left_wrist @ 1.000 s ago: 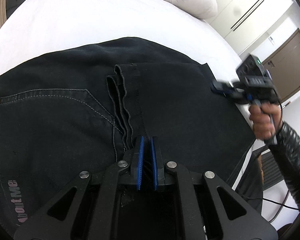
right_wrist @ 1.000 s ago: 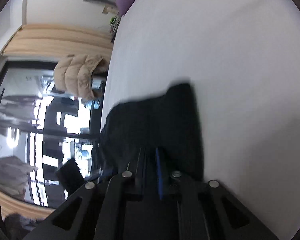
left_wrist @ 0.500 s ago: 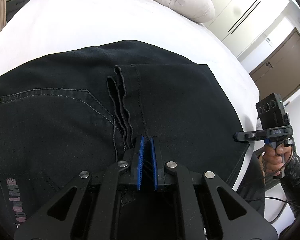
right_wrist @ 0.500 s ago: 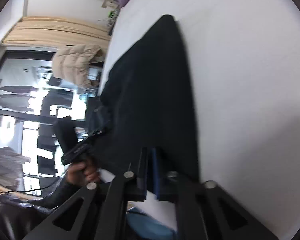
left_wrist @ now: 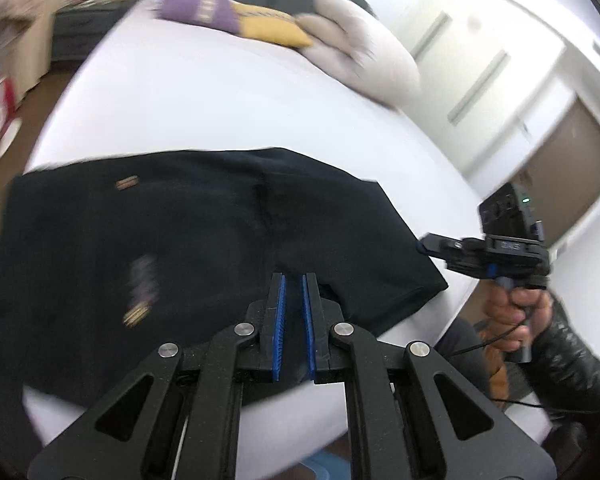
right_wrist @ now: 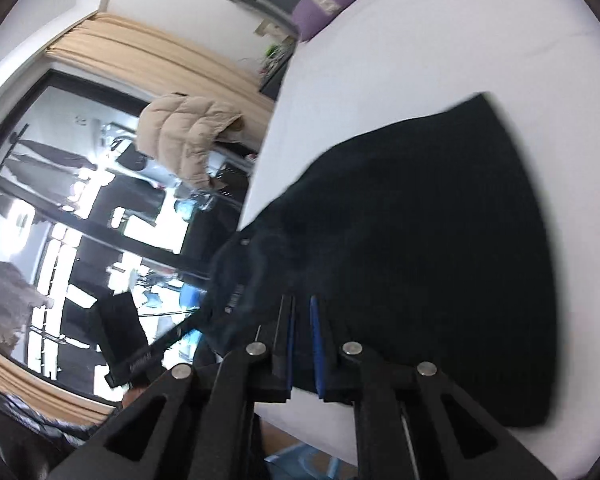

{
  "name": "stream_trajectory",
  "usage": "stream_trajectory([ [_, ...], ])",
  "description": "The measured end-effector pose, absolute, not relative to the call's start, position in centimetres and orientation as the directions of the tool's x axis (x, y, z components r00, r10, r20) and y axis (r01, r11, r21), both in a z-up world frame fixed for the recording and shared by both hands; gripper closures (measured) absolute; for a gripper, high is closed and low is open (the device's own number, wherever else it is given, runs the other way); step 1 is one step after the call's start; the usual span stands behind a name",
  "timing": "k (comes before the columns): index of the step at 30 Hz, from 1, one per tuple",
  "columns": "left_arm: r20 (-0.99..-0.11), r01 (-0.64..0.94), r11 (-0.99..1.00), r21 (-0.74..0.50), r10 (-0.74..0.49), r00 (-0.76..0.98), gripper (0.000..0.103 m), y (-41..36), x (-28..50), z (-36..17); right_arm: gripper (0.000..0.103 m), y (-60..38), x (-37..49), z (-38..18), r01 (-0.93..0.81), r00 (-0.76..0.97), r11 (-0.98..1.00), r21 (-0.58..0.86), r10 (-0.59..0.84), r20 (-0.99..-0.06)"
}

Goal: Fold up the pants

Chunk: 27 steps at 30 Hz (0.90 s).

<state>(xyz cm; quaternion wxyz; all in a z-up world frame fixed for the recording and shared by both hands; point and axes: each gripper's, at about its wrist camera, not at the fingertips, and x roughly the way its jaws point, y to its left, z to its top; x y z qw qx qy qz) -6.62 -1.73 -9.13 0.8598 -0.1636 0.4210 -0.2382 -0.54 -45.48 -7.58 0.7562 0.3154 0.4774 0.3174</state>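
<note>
My left gripper [left_wrist: 294, 280] points downward, pads nearly together, nothing clamped. My right gripper [right_wrist: 302, 304] is tilted downward, jaws opening, nothing between them. My right hand [left_wrist: 514, 316] grasps its handle.

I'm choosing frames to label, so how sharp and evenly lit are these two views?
Left wrist view: motion smear on the black pants, pillows and wardrobe; the left gripper is crisp. Right wrist view: the pants' edges are smeared, the window is blown out, and fisheye bending curves the white bed.
</note>
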Motion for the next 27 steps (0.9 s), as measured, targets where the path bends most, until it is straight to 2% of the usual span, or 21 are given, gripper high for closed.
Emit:
stream_trajectory([
  [2,-0.653,0.158,0.840,-0.519,-0.508,0.561,0.095,2.0,-8.5,-9.6,0.093,-43.5,1.0,-8.3,-0.166,0.324,0.588,0.792,0.791,-0.519],
  [3,-0.656,0.102,0.837,-0.538,-0.492,0.572,0.091,3.6,-9.0,-9.9,0.092,-42.6,1.7,-8.7,-0.150,0.318,0.585,0.797,0.792,-0.521],
  [4,-0.658,0.033,0.826,-0.563,-0.472,0.587,0.087,5.5,-9.8,-10.3,0.080,-41.9,2.5,-9.2,-0.121,0.317,0.585,0.802,0.788,-0.527],
  [5,-0.656,-0.020,0.812,-0.583,-0.457,0.600,0.074,7.0,-10.4,-10.7,0.061,-41.6,2.9,-9.6,-0.102,0.319,0.579,0.809,0.789,-0.525],
  [6,-0.653,-0.079,0.791,-0.607,-0.440,0.617,0.044,8.6,-11.1,-11.2,0.052,-41.0,3.5,-9.9,-0.077,0.328,0.562,0.824,0.794,-0.511],
  [7,-0.646,-0.126,0.768,-0.628,-0.425,0.633,0.030,9.8,-12.0,-11.8,0.043,-40.8,3.6,-10.1,-0.062,0.339,0.554,0.830,0.794,-0.505],
  [8,-0.629,-0.171,0.734,-0.658,-0.410,0.661,0.018,11.0,-12.8,-12.3,0.043,-40.6,3.6,-10.2,-0.055,0.347,0.547,0.835,0.795,-0.498],
  [12,-0.580,-0.230,0.600,-0.767,-0.492,0.649,0.018,13.1,-12.7,-14.3,0.045,-39.1,3.8,-9.6,-0.084,0.330,0.522,0.849,0.819,-0.470],
  [14,-0.546,-0.260,0.513,-0.818,-0.553,0.629,0.018,13.2,-12.5,-15.9,0.052,-38.8,3.7,-9.4,-0.095,0.320,0.512,0.854,0.828,-0.461],
  [15,-0.537,-0.273,0.485,-0.831,-0.569,0.622,0.018,13.3,-12.5,-16.5,0.053,-38.7,3.6,-9.3,-0.098,0.315,0.504,0.858,0.834,-0.454],
  [22,-0.409,-0.287,0.293,-0.912,-0.588,0.698,0.018,15.6,-12.0,-18.9,0.056,-38.3,3.7,-9.5,-0.104,0.260,0.498,0.861,0.849,-0.460],
  [25,-0.385,-0.317,0.220,-0.922,-0.580,0.718,0.029,16.5,-11.3,-20.2,0.056,-37.5,4.0,-8.9,-0.127,0.236,0.514,0.848,0.847,-0.477],
  [26,-0.386,-0.322,0.215,-0.922,-0.576,0.721,0.036,16.7,-10.9,-20.3,0.057,-37.4,4.1,-8.8,-0.134,0.230,0.518,0.845,0.845,-0.482],
  [27,-0.391,-0.326,0.219,-0.920,-0.573,0.720,0.049,16.9,-10.7,-20.4,0.058,-37.0,4.4,-8.6,-0.141,0.222,0.533,0.835,0.838,-0.498],
])
